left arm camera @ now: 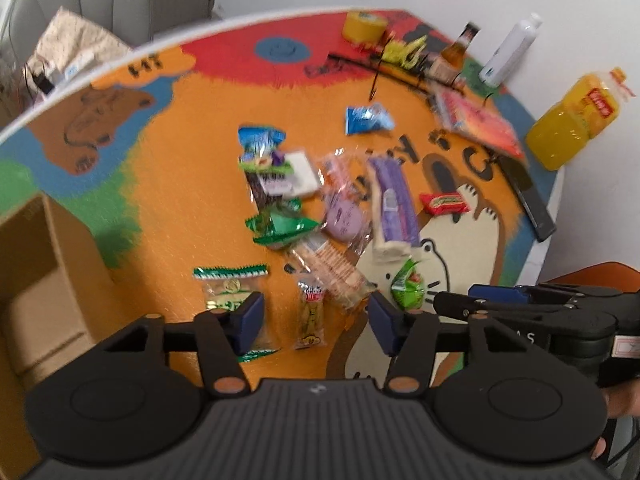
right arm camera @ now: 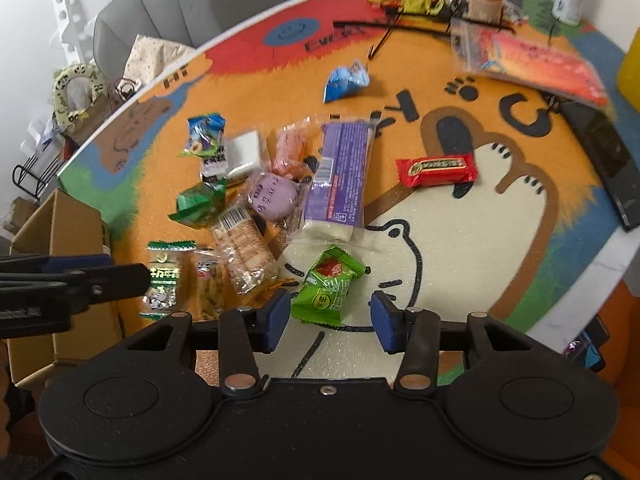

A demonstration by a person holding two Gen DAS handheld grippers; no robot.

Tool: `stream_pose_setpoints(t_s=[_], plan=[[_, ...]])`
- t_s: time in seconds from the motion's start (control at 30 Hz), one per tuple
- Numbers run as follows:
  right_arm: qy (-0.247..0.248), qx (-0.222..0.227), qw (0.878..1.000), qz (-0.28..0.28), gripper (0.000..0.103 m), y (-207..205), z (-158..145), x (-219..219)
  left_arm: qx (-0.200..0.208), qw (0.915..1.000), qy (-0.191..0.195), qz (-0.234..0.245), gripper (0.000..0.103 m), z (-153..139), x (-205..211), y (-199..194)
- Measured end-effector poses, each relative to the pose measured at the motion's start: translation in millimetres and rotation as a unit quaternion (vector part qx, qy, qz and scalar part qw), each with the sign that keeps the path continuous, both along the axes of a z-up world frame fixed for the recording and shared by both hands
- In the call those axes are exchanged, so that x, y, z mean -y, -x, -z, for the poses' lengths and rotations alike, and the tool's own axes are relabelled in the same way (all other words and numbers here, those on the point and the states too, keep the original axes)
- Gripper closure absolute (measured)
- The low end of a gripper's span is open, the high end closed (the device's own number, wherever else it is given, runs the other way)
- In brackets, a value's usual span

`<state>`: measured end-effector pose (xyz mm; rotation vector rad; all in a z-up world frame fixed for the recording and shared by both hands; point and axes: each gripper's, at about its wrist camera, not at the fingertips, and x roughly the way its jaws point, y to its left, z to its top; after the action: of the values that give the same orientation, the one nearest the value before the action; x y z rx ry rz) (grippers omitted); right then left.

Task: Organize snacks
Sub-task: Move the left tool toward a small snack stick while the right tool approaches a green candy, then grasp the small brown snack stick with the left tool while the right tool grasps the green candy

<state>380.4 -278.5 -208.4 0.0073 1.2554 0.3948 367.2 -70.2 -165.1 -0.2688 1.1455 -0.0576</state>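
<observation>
Several wrapped snacks lie loose on a round colourful mat (right arm camera: 460,248). Among them are a purple bar (right arm camera: 340,176), a red bar (right arm camera: 436,169), a blue packet (right arm camera: 346,79), a cracker pack (right arm camera: 244,252) and a bright green packet (right arm camera: 328,288). My left gripper (left arm camera: 316,320) is open above a small yellow snack stick (left arm camera: 311,316), with a green-edged packet (left arm camera: 230,286) by its left finger. My right gripper (right arm camera: 330,320) is open and empty just in front of the bright green packet. An open cardboard box (left arm camera: 44,280) stands at the mat's left edge.
At the far side stand a yellow tape roll (left arm camera: 364,26), a sauce bottle (left arm camera: 456,54), a white bottle (left arm camera: 512,50) and an orange juice bottle (left arm camera: 576,114). A red-orange flat pack (right arm camera: 536,64) and a black remote (right arm camera: 604,160) lie at the right. A grey chair (right arm camera: 156,12) is behind the table.
</observation>
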Motion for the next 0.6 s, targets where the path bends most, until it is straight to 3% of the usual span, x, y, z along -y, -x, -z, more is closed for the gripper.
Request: stream_pose_setpoints(t_s=[0.37, 0.6], plan=[[-0.022, -0.034, 0.999, 0.004, 0.058, -23.7, 34.9, -0.3, -0.069, 0.9975, 0.010, -0.009, 0.066, 66.5, 12.5, -20.6], [-0.029, -0.048, 0.998, 0.000, 0.064, -29.1, 46.5, -2.0, -0.062, 0.9979, -0.002, -0.018, 0.069, 80.7, 15.2, -23.5]])
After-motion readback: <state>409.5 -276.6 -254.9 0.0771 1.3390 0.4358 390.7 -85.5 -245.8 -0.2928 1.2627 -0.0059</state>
